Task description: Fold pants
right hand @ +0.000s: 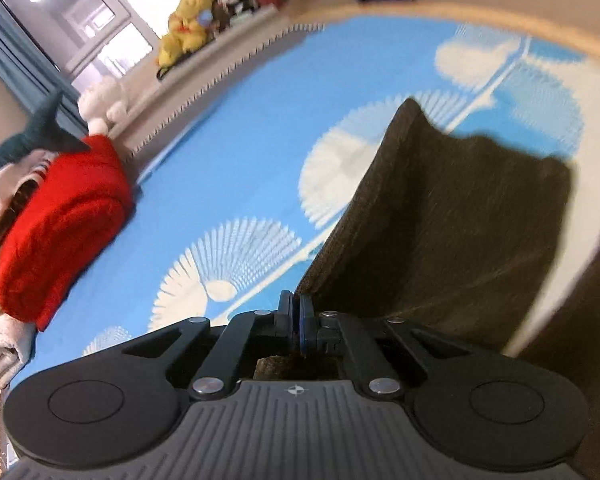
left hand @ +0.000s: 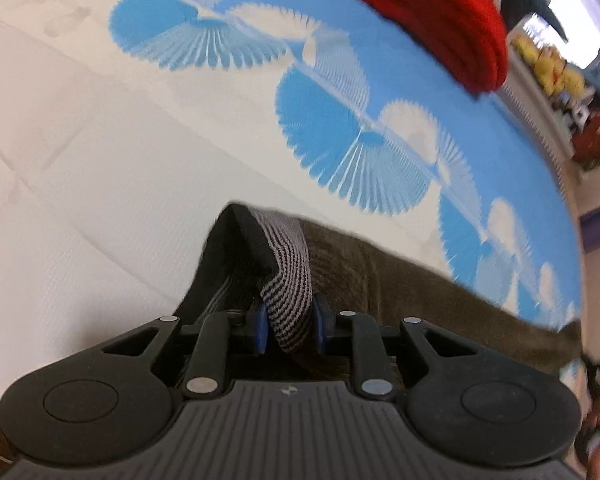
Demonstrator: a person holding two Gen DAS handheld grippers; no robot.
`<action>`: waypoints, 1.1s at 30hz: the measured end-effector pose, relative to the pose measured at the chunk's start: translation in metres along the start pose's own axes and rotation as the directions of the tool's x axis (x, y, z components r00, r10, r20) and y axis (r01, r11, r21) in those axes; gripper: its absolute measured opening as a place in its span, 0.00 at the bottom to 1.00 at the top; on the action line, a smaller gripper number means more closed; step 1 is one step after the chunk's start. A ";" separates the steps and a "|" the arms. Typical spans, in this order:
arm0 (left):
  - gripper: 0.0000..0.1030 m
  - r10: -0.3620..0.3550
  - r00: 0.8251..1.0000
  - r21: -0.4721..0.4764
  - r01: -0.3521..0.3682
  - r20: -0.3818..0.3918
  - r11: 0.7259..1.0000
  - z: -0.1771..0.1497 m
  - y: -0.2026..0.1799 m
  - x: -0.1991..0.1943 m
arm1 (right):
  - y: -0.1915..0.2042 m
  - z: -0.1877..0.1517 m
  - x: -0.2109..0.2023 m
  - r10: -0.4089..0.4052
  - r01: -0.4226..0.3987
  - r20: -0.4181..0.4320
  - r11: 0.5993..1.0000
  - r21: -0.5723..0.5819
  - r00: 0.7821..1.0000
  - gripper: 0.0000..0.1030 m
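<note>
The pants (left hand: 400, 276) are dark olive-brown with a grey and black striped waistband (left hand: 290, 280). My left gripper (left hand: 290, 326) is shut on the waistband and holds it above the bed. The cloth trails off to the right. In the right wrist view my right gripper (right hand: 296, 320) is shut on a dark edge of the pants (right hand: 440, 220), which rise in front of it, off the bed.
The bed (left hand: 80, 168) has a white and blue sheet with fan patterns (right hand: 240, 152). A folded red garment (left hand: 432, 12) lies near the far edge; it also shows in the right wrist view (right hand: 60, 228). Plush toys (right hand: 188, 26) sit on a ledge beyond the bed.
</note>
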State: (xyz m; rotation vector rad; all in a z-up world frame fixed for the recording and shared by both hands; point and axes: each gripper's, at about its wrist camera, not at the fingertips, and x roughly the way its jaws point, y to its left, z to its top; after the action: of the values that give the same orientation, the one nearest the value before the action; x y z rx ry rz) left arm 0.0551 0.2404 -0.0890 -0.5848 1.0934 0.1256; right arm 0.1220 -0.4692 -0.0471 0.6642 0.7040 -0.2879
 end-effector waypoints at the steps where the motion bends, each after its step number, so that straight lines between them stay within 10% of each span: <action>1: 0.23 -0.003 1.000 0.002 0.003 0.018 1.000 -0.001 0.002 -0.006 | -0.004 -0.001 -0.019 -0.016 0.016 0.002 1.000 -0.001 1.000 0.02; 7: 0.22 0.050 0.999 0.031 -0.050 0.001 0.998 -0.008 0.024 -0.016 | -0.063 -0.077 -0.112 -0.110 0.105 -0.133 0.994 -0.039 0.985 0.02; 11: 0.25 0.107 0.990 0.049 -0.102 -0.096 0.994 -0.013 0.033 -0.001 | -0.124 -0.113 -0.103 -0.166 0.171 -0.372 0.985 -0.019 0.913 0.03; 16: 0.33 0.150 0.986 0.024 -0.149 -0.075 0.989 -0.013 0.029 -0.001 | -0.171 -0.063 -0.124 -0.208 0.214 -0.144 0.976 0.033 0.968 0.08; 22: 0.46 0.179 0.980 0.024 -0.177 -0.090 0.984 -0.017 0.024 0.007 | -0.237 -0.027 -0.094 -0.200 0.239 -0.142 0.901 0.362 0.969 0.19; 28: 0.48 0.183 0.974 0.007 -0.183 -0.134 0.983 -0.018 0.033 0.020 | -0.260 -0.020 -0.052 -0.218 0.257 -0.137 0.854 0.452 0.966 0.36; 32: 0.48 0.180 0.973 -0.002 -0.182 -0.147 0.983 -0.016 0.036 0.026 | -0.262 -0.013 -0.037 -0.246 0.281 -0.137 0.851 0.444 0.960 0.32; 33: 0.48 0.179 0.973 0.003 -0.181 -0.146 0.983 -0.016 0.035 0.027 | -0.257 -0.012 -0.038 -0.251 0.282 -0.129 0.868 0.409 0.959 0.10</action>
State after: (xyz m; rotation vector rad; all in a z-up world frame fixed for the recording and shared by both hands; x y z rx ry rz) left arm 0.0423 0.2570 -0.1308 -0.5092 1.2888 0.2496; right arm -0.0289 -0.6561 -0.1476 0.9976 0.8116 -0.6913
